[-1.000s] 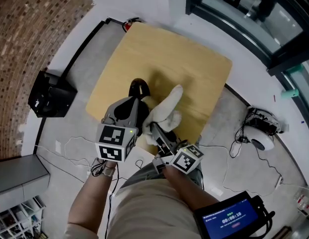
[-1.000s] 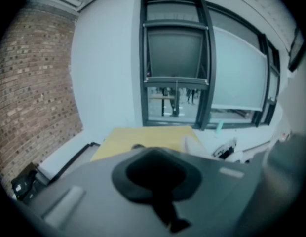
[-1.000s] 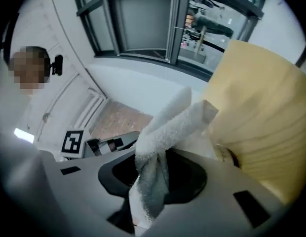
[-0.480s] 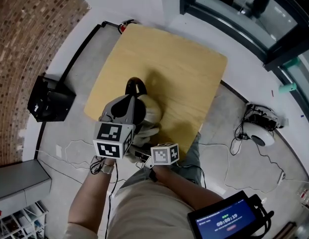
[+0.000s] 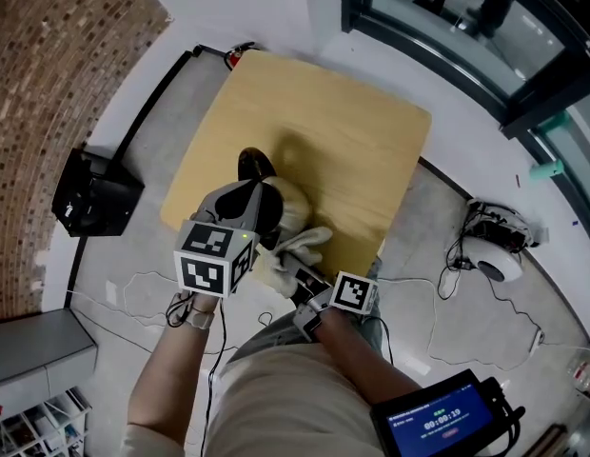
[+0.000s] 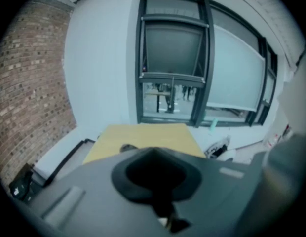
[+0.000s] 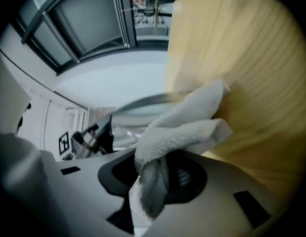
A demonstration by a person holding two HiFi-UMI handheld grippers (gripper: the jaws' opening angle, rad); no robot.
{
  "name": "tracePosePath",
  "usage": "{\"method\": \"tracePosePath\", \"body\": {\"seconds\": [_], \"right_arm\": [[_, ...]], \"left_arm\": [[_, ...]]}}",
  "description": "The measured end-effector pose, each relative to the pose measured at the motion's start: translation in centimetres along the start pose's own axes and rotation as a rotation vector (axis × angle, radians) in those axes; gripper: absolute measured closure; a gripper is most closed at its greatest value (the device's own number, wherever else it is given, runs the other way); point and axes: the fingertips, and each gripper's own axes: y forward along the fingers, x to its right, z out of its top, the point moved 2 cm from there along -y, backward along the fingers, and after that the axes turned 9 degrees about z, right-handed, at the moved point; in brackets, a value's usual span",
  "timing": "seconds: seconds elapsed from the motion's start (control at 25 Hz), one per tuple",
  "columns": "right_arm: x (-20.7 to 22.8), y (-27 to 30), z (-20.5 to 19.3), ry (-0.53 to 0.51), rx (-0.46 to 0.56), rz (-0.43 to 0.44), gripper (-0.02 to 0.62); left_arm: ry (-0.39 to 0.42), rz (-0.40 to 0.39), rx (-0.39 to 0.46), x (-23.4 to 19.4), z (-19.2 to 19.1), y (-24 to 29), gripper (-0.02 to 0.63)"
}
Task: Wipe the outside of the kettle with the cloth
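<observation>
Clamped tight on the cloth [image 7: 178, 127] is the right gripper [image 7: 155, 181]. A pale terry fold is pinched between its jaws and spills forward, as shown in the right gripper view. Now the left gripper [image 6: 155, 177]: its jaws are seen brought together in the left gripper view, and nothing can be made out between them there.

In the head view, the left gripper [image 5: 247, 203] is laid over the top of the kettle [image 5: 293, 201], with the black handle [image 5: 254, 165] showing just beyond it. Whether that handle is gripped cannot be told. The right gripper [image 5: 297, 276] is held at the kettle's near side, and the cloth [image 5: 300, 246] is bunched against the kettle's wall by the near edge of the table [image 5: 352, 131].

Only the right gripper view gives the kettle's shiny metal wall [image 7: 128, 116] up close, with the cloth's front fold lying across it and the yellow tabletop tilted behind. Only the left gripper view gives the dark-framed windows [image 6: 172, 73] head-on beyond the far end of the table. Only the head view gives the floor: a black box [image 5: 95, 193] near the brick wall [image 5: 57, 55], a white device [image 5: 493, 260] with cables well apart on the other side, and a lit screen [image 5: 438, 422] at the person's right.

The kettle's inside is hidden beneath the left gripper, so its contents cannot be told.
</observation>
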Motion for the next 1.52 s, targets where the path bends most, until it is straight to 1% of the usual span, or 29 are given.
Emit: {"method": "tracePosePath", "body": {"seconds": [0.04, 0.08, 0.12, 0.2, 0.28, 0.32, 0.36, 0.44, 0.48, 0.52, 0.6, 0.68, 0.8, 0.88, 0.92, 0.96, 1.0, 1.04, 1.08, 1.12, 1.16, 1.2, 1.24, 1.28, 1.32, 1.36, 1.4, 1.44, 1.52], "right_arm": [[-0.1, -0.4, 1.3, 0.0, 0.048, 0.017, 0.462], [-0.4, -0.7, 2.2, -0.011, 0.066, 0.03, 0.462], [-0.6, -0.8, 2.3, -0.019, 0.048, 0.026, 0.462], [-0.9, -0.4, -0.1, 0.013, -0.07, 0.007, 0.462], [-1.2, 0.6, -3.9, 0.118, -0.193, 0.015, 0.462], [-1.4, 1.3, -5.1, 0.17, -0.226, 0.026, 0.462], [-1.9, 2.3, -5.5, 0.2, -0.232, 0.06, 0.462], [-3.7, 4.2, -4.1, 0.213, -0.184, 0.174, 0.462], [-4.6, 4.6, -3.1, 0.213, -0.155, 0.215, 0.462], [-5.2, 4.5, -2.1, 0.214, -0.132, 0.239, 0.462], [-5.5, 3.3, -0.2, 0.216, -0.075, 0.248, 0.462], [-5.1, 1.7, 2.3, 0.193, -0.002, 0.233, 0.462], [-3.9, -0.3, 6.6, 0.112, 0.091, 0.178, 0.462], [-3.9, -1.6, 9.8, 0.096, 0.197, 0.181, 0.462], [-4.6, -2.0, 11.4, 0.075, 0.253, 0.204, 0.462], [-5.8, -1.9, 12.8, 0.025, 0.284, 0.237, 0.462], [-7.3, -1.2, 13.8, -0.053, 0.278, 0.272, 0.462], [-8.8, 0.0, 14.3, -0.145, 0.242, 0.3, 0.462], [-9.7, 1.5, 14.5, -0.235, 0.188, 0.307, 0.462], [-9.5, 2.9, 14.4, -0.305, 0.131, 0.282, 0.462], [-7.9, 3.9, 14.1, -0.344, 0.084, 0.214, 0.462], [-5.1, 4.2, 14.0, -0.353, 0.064, 0.116, 0.462], [-1.7, 3.9, 14.3, -0.327, 0.08, 0.015, 0.462], [1.5, 3.1, 14.6, -0.271, 0.116, -0.07, 0.462], [3.8, 2.2, 14.5, -0.211, 0.153, -0.135, 0.462], [4.5, 1.3, 13.9, -0.175, 0.182, -0.168, 0.462], [3.4, 0.8, 12.8, -0.171, 0.204, -0.167, 0.462], [1.0, 0.5, 11.5, -0.195, 0.225, -0.134, 0.462], [-4.7, 1.0, 9.5, -0.275, 0.276, -0.004, 0.462]], "left_arm": [[0.026, -0.003, -0.013, -0.2, 0.1, 0.0, 0.611], [0.069, -0.001, -0.019, -0.3, 0.3, 0.0, 0.611], [0.125, 0.008, -0.009, -0.4, 0.8, 0.1, 0.609], [0.248, 0.025, 0.056, -0.2, 2.6, 0.3, 0.609], [0.361, 0.003, 0.091, 0.8, 4.0, 1.0, 0.609], [0.417, -0.024, 0.079, 1.5, 4.1, 1.6, 0.609], [0.474, -0.053, 0.051, 2.3, 3.8, 2.2, 0.609], [0.569, -0.108, -0.028, 3.8, 2.3, 3.3, 0.609], [0.591, -0.123, -0.051, 4.2, 1.6, 3.7, 0.609], [0.586, -0.123, -0.053, 4.4, 1.4, 3.9, 0.609], [0.527, -0.095, -0.032, 4.0, 1.7, 3.9, 0.611], [0.46, -0.07, -0.034, 3.2, 2.1, 3.9, 0.611], [0.351, -0.057, -0.065, 2.0, 2.1, 4.0, 0.612], [0.303, -0.041, -0.072, 1.6, 1.9, 3.6, 0.612], [0.298, -0.025, -0.065, 1.6, 1.7, 3.3, 0.612], [0.306, 0.0, -0.048, 1.6, 1.5, 3.1, 0.612], [0.325, 0.031, -0.024, 1.5, 1.4, 2.8, 0.617], [0.348, 0.063, -0.001, 1.5, 1.2, 2.7, 0.617], [0.366, 0.088, 0.015, 1.4, 1.1, 2.7, 0.617], [0.374, 0.101, 0.023, 1.4, 1.1, 2.8, 0.617], [0.369, 0.101, 0.024, 1.5, 1.1, 2.9, 0.617], [0.356, 0.091, 0.023, 1.5, 1.3, 3.0, 0.615], [0.338, 0.079, 0.02, 1.6, 1.5, 3.1, 0.616], [0.317, 0.067, 0.018, 1.5, 1.7, 3.1, 0.617], [0.296, 0.056, 0.017, 1.5, 1.8, 3.0, 0.617], [0.278, 0.048, 0.018, 1.5, 1.8, 2.9, 0.617], [0.268, 0.046, 0.021, 1.4, 1.7, 2.8, 0.617], [0.272, 0.05, 0.025, 1.3, 1.7, 2.7, 0.617], [0.301, 0.063, 0.034, 1.0, 1.5, 2.7, 0.617]]}}
